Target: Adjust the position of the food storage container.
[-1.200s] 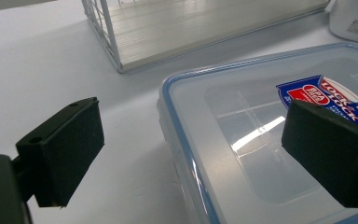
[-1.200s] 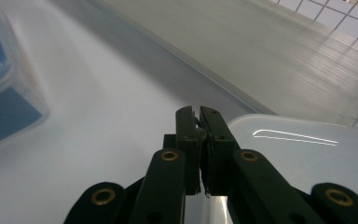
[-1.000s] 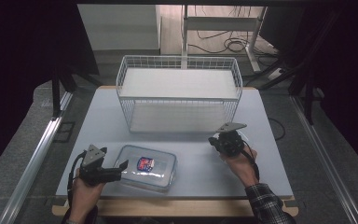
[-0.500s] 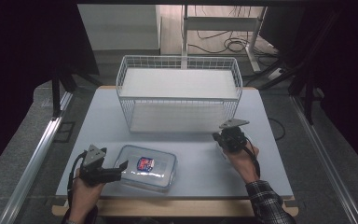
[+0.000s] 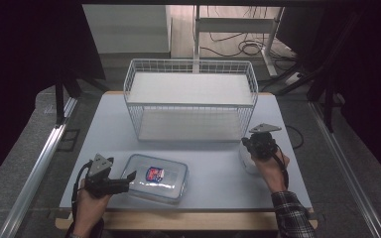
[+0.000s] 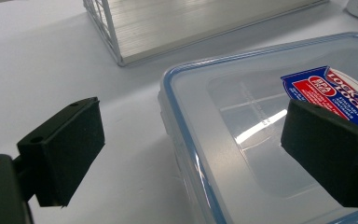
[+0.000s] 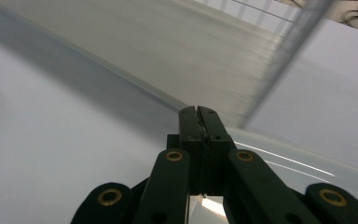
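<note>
Because the lidded container [image 5: 156, 177] lies flat near the front of the bench [image 5: 104, 124], the left gripper [image 5: 127, 181] is held level with jaws spread astride its corner, ready to clamp; the right gripper [image 5: 244, 145] is kept aside, jaws pressed together on nothing visible.

We see bare table [image 5: 213, 173] between the lidded container [image 5: 156, 177] and the white object [image 5: 248, 158]; the wire basket [image 5: 191, 101] blocks the far half.

The high view looks forward and down over the whole desk [image 5: 203, 168]; both gripper views sit low and close, sharing the wire basket [image 5: 191, 101].
</note>
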`<state>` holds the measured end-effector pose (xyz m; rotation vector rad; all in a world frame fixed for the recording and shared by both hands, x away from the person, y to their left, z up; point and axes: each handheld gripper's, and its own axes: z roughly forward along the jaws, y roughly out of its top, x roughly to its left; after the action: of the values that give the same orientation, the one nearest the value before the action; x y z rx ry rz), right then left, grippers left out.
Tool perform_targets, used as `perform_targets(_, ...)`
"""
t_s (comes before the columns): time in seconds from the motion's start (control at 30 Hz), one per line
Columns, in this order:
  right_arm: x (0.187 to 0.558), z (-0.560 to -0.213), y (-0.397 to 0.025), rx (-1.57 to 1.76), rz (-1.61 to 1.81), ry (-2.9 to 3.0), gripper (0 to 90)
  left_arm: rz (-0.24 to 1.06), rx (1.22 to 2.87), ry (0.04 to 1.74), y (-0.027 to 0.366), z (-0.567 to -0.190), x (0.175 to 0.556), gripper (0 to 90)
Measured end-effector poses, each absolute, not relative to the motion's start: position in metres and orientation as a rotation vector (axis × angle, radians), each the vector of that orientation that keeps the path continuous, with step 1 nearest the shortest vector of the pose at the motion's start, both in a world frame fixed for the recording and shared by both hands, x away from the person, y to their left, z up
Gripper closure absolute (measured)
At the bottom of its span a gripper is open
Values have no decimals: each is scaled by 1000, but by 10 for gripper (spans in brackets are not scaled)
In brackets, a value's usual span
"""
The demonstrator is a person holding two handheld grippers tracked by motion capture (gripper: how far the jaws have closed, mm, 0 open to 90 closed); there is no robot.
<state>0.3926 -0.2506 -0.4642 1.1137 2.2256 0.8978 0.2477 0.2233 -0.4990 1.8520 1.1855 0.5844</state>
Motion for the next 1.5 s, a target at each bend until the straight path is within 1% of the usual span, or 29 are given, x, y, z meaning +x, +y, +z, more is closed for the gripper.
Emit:
perform_targets(0.1,391,-463,-262,1162,940,2190,892,585,1852,1186,223,-499,248,60)
perform_targets(0.2,387,-459,-262,1149,978,2190,892,585,1853,1187,223,-499,248,60)
perform_targets(0.3,380,-459,-247,1097,1024,2258,893,584,1853,1186,222,-499,248,60)
perform_targets(0.4,378,-470,-233,1046,937,2324,893,583,1853,1185,223,-499,247,60)
perform_targets(0.53,380,-474,-234,1070,932,2335,894,559,1836,1189,224,-498,247,60)
perform_targets(0.63,380,-473,-245,1104,880,2287,894,526,1831,1195,226,-499,248,58)
perform_targets(0.8,382,-472,-268,1173,863,2233,894,521,1851,1188,223,-499,248,41)
perform_targets(0.9,383,-472,-275,1201,875,2219,894,513,1863,1175,222,-500,249,41)
perform_targets(0.97,382,-472,-276,1200,876,2216,892,528,1887,1173,221,-499,248,59)
perform_targets(1.0,380,-471,-275,1183,870,2217,890,527,1895,1174,220,-498,248,79)
perform_targets(1.07,377,-470,-273,1175,893,2223,887,556,1894,1174,222,-492,243,169)
perform_targets(1.1,375,-470,-272,1170,907,2224,888,556,1894,1174,222,-492,243,231)
perform_targets(1.13,373,-469,-271,1164,917,2226,888,530,1859,1157,228,-486,239,326)
perform_targets(1.17,373,-469,-271,1164,917,2226,888,530,1859,1157,228,-486,239,404)
perform_targets(1.2,371,-468,-270,1158,924,2227,888,525,1840,1160,232,-483,238,404)
perform_targets(1.23,367,-467,-268,1148,944,2232,888,519,1831,1163,236,-482,236,585)
perform_targets(1.3,363,-466,-266,1140,970,2236,888,522,1841,1205,245,-482,236,696)
perform_targets(1.33,360,-466,-264,1134,985,2240,887,522,1841,1205,245,-482,236,768)
perform_targets(1.37,357,-466,-262,1124,1005,2249,883,506,1881,1229,251,-487,239,833)
perform_targets(1.4,355,-466,-261,1116,1018,2255,881,493,1912,1238,254,-490,240,882)
perform_targets(1.43,355,-466,-261,1116,1018,2255,881,493,1912,1238,254,-490,240,900)
perform_targets(1.47,353,-466,-259,1107,1032,2264,881,482,1950,1254,255,-495,242,900)
perform_targets(1.5,348,-468,-254,1090,1034,2281,881,435,2005,1288,255,-502,246,900)
